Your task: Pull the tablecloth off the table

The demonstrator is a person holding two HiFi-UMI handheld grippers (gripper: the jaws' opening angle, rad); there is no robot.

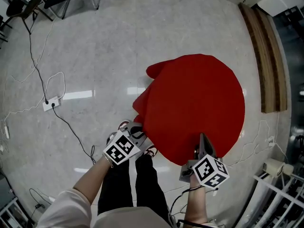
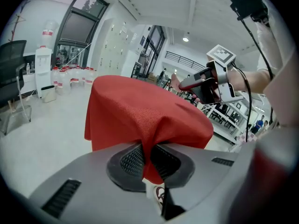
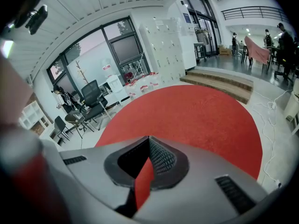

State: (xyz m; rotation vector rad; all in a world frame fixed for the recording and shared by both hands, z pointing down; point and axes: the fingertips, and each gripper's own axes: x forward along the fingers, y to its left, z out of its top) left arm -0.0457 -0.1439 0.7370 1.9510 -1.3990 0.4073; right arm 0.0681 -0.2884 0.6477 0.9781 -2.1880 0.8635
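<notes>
Cloth: the red tablecloth point(image 1: 194, 108) lay over the round worktop and hid it completely. It was mostly flat, with the near-left edge bunched and lifted.
Left gripper point(image 1: 138, 128): jaws squeezed almost together on a thick gathered fold of the cloth's edge.
Right gripper point(image 1: 203, 139): jaws clamped tight on a thin flat strip of the near hem.
Stage: my guess is both grips were set and the actual pull hadn't started.
Risk 1: the right side only had a sliver of fabric, so a hard yank could've slid it straight out of the jaws.
Risk 2: pulling unevenly would probably have dragged the cloth sideways and caught it on the worktop's rim.
Risk 3: stepping back, that cable point(image 1: 71, 127) on the floor point(image 1: 104, 46) looked like a trip hazard.
</notes>
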